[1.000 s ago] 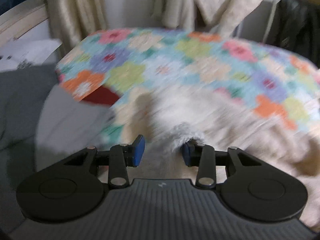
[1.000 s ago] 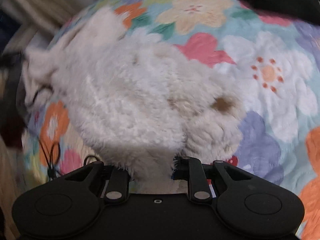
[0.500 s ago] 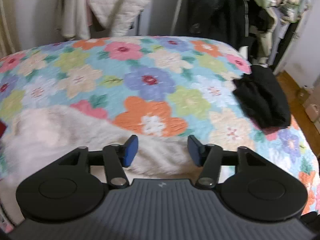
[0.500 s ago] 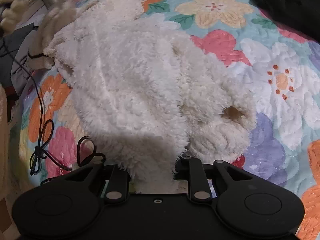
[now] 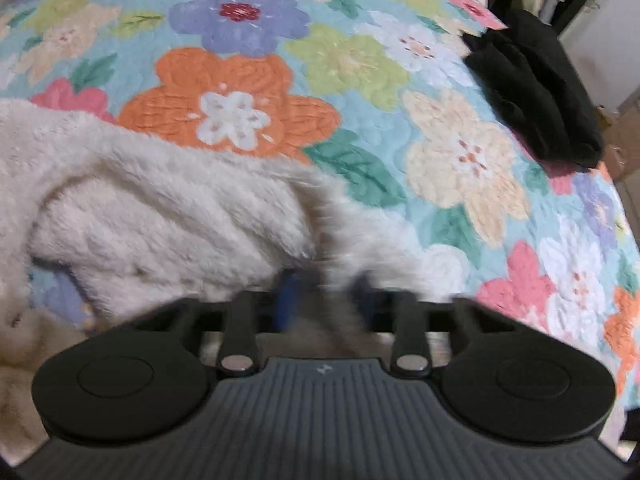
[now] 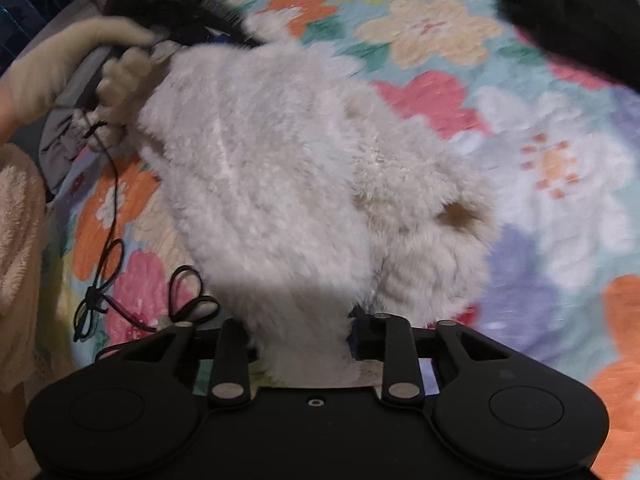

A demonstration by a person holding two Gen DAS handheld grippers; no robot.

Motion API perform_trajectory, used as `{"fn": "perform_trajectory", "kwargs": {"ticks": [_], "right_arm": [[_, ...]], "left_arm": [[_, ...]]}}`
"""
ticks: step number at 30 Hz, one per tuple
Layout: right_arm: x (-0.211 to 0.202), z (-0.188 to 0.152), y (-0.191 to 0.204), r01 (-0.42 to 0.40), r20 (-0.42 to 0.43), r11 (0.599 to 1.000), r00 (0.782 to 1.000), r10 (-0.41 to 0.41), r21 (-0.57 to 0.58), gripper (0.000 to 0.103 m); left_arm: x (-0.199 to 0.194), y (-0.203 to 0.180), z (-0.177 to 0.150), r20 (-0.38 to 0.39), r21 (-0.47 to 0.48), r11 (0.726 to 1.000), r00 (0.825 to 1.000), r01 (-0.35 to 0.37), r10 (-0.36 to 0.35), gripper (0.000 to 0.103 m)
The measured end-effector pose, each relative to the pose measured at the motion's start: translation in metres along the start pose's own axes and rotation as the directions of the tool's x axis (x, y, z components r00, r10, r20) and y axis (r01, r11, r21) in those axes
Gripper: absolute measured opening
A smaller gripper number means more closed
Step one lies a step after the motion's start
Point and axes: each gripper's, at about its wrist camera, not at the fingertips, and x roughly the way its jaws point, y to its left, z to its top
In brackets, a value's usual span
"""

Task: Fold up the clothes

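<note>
The fluffy cream garment (image 6: 288, 184) lay bunched on the flowered quilt (image 6: 552, 160), its pile thick and shaggy, with one small brownish opening (image 6: 456, 216) showing on the lobe nearest my right side. Its long axis ran from my right gripper (image 6: 304, 332) up and leftward across the bed to my left gripper (image 6: 224, 20), so the piece stretched between the two tools. In my left wrist view the same garment (image 5: 160, 208) spread off to the left, with a narrow blurred tuft trailing down between the fingers.

My right gripper's fingers were pressed against a thick wad of the fleece, pinching its near edge. My left gripper (image 5: 326, 300) had blue pads (image 5: 286, 300) set a little apart with the tuft between them; motion blur kept me from telling whether they actually clamped it.

A folded black garment (image 5: 532, 92) sat well apart at the quilt's far right edge. A thin black cord (image 6: 108, 272) looped on the quilt beside my right gripper.
</note>
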Motion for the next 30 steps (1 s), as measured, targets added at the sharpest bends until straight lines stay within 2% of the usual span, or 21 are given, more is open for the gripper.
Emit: {"fn": "perform_trajectory", "kwargs": {"ticks": [2, 4, 6, 12, 15, 16, 18, 20, 22, 23, 26, 28, 30], "right_arm": [[-0.025, 0.005, -0.015, -0.022, 0.057, 0.998, 0.998, 0.019, 0.053, 0.040], [-0.044, 0.010, -0.030, -0.043, 0.121, 0.994, 0.992, 0.031, 0.099, 0.048], [-0.059, 0.015, -0.047, -0.076, 0.188, 0.985, 0.981, 0.046, 0.154, 0.051], [-0.073, 0.020, -0.085, -0.209, 0.344, 0.929, 0.934, 0.097, 0.305, 0.053], [-0.071, 0.020, -0.098, -0.273, 0.401, 0.891, 0.909, 0.116, 0.362, 0.053], [-0.071, 0.020, -0.103, -0.293, 0.416, 0.877, 0.902, 0.120, 0.381, 0.054], [-0.071, 0.022, -0.113, -0.298, 0.411, 0.853, 0.905, 0.110, 0.428, 0.059], [-0.071, 0.028, -0.118, -0.281, 0.392, 0.850, 0.915, 0.097, 0.445, 0.062], [-0.073, 0.035, -0.119, -0.286, 0.393, 0.853, 0.913, 0.106, 0.435, 0.062], [-0.074, 0.038, -0.120, -0.294, 0.399, 0.853, 0.910, 0.112, 0.431, 0.062], [-0.076, 0.042, -0.130, -0.342, 0.444, 0.826, 0.887, 0.127, 0.449, 0.062], [-0.073, 0.046, -0.133, -0.338, 0.437, 0.818, 0.892, 0.121, 0.464, 0.062], [-0.063, 0.054, -0.132, -0.292, 0.387, 0.837, 0.916, 0.106, 0.463, 0.062]], "left_arm": [[-0.006, 0.000, -0.004, 0.031, 0.001, 1.000, 0.999, 0.010, -0.010, 0.008], [-0.009, -0.005, -0.011, 0.050, 0.056, 0.998, 0.999, -0.025, 0.022, 0.008], [-0.011, -0.009, -0.017, 0.066, 0.106, 0.993, 0.997, -0.053, 0.046, 0.008], [-0.023, 0.001, -0.025, 0.081, 0.102, 0.995, 0.997, 0.004, -0.013, 0.007], [-0.030, 0.008, -0.032, 0.074, 0.074, 0.994, 0.993, 0.083, -0.089, 0.007], [-0.030, 0.009, -0.037, 0.064, 0.084, 0.993, 0.994, 0.080, -0.086, 0.007], [-0.028, 0.012, -0.048, 0.044, 0.102, 0.992, 0.996, 0.074, -0.079, 0.007], [-0.027, 0.015, -0.059, 0.022, 0.116, 0.991, 0.997, 0.070, -0.073, 0.007], [-0.026, 0.022, -0.071, -0.005, 0.084, 0.992, 0.996, 0.092, -0.092, 0.007], [-0.028, 0.024, -0.075, -0.009, 0.079, 0.992, 0.995, 0.100, -0.100, 0.007], [-0.039, 0.021, -0.083, 0.002, 0.150, 0.986, 0.997, 0.074, -0.075, 0.007], [-0.042, 0.022, -0.089, -0.005, 0.151, 0.986, 0.998, 0.066, -0.066, 0.007], [-0.042, 0.023, -0.095, -0.016, 0.140, 0.988, 0.998, 0.063, -0.061, 0.007]]}}
